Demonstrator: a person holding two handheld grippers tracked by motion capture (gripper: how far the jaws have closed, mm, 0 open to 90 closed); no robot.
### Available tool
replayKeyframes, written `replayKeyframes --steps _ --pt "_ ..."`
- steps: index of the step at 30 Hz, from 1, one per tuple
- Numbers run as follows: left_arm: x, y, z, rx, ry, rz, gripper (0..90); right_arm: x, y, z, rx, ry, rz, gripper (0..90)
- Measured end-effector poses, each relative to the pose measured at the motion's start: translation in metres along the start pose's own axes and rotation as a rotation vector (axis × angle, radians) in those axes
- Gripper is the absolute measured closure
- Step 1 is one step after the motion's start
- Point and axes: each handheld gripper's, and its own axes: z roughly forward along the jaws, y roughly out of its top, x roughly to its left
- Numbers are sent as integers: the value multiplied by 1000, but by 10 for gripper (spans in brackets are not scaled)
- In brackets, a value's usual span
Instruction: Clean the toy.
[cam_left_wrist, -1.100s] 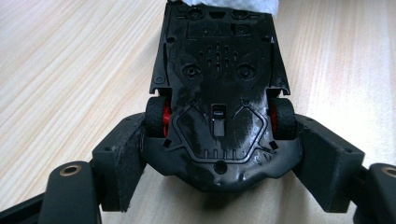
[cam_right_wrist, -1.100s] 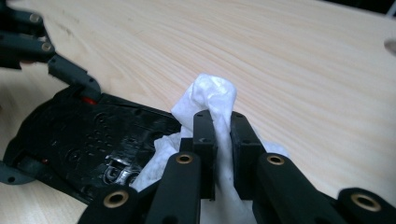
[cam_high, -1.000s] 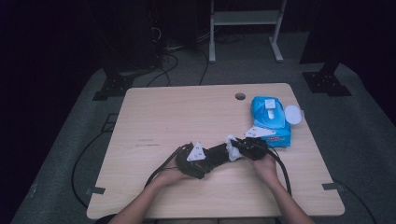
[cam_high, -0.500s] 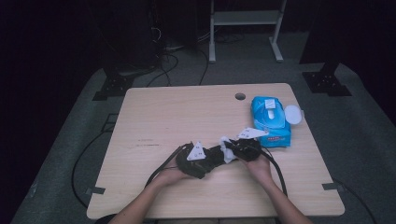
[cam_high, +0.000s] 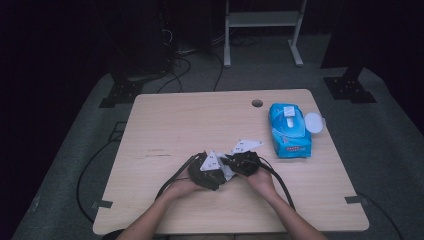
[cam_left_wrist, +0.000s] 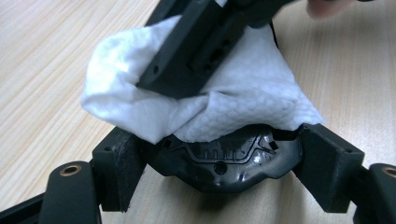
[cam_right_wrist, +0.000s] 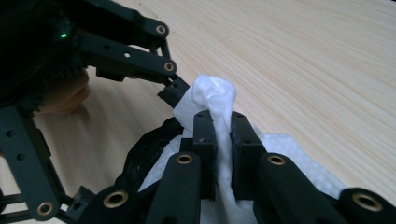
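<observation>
- while both hands meet near the front middle of the wooden table (cam_high: 175, 120), the left gripper (cam_high: 209, 170) and the right gripper (cam_high: 243, 162) sit close together, tips toward each other.
- the left gripper's two black jaws clamp a black plastic piece (cam_left_wrist: 229, 161) from both sides; it is shiny and has small ridges on top.
- the black plastic piece sits just above the table, right between the two hands.
- the right gripper is clenched tight on a white wipe (cam_right_wrist: 219, 105); a little bunch of the wipe pokes out past its tips.
- in the left gripper view, the white wipe (cam_left_wrist: 196, 93) is draped over the top of the black plastic piece and touches it, and the right gripper (cam_left_wrist: 203, 44) presses down into the wipe from above.
- in the right gripper view, the left gripper's black arms (cam_right_wrist: 130, 51) are just beside the wipe, and a fingertip (cam_right_wrist: 67, 95) shows next to them.
- a blue pack of wipes (cam_high: 289, 130) lies on the right side of the table, well apart from the hands, with its round white lid (cam_high: 314, 121) flipped open.
- a small round hole (cam_high: 257, 103) is in the table near the far edge.
</observation>
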Motion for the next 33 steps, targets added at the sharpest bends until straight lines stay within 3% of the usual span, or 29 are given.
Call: replayKeyframes --steps 3,5,10,13,19,22,24,26,28,29,33 --pt "0 1 -1 -17 -4 -11 236 -6 1 -3 -2 -34 37 825" --pt "0 1 0 -20 -8 -15 236 -7 1 -4 -2 -19 51 825" --pt "1 0 0 -9 -8 -14 236 8 5 5 6 51 13 824" --pt "3 0 -2 -15 -2 -24 236 10 7 9 2 62 16 823" --pt "6 -2 -3 -18 -1 -35 236 1 11 5 24 -32 -28 826" --pt "5 -1 -1 -18 -8 -31 236 1 8 3 24 -9 -5 826" --pt "3 0 -1 -21 -7 -30 236 6 8 4 18 31 4 826" --pt "3 -1 0 -16 -5 -27 236 13 8 7 21 71 -12 824" --pt "4 -1 -1 -6 -2 -19 236 16 8 9 37 161 -17 821" --pt "4 -2 -1 -2 -5 -18 236 19 7 7 63 181 -58 822" --pt "5 -2 -1 -11 -5 -18 236 12 4 -2 81 141 -82 822"
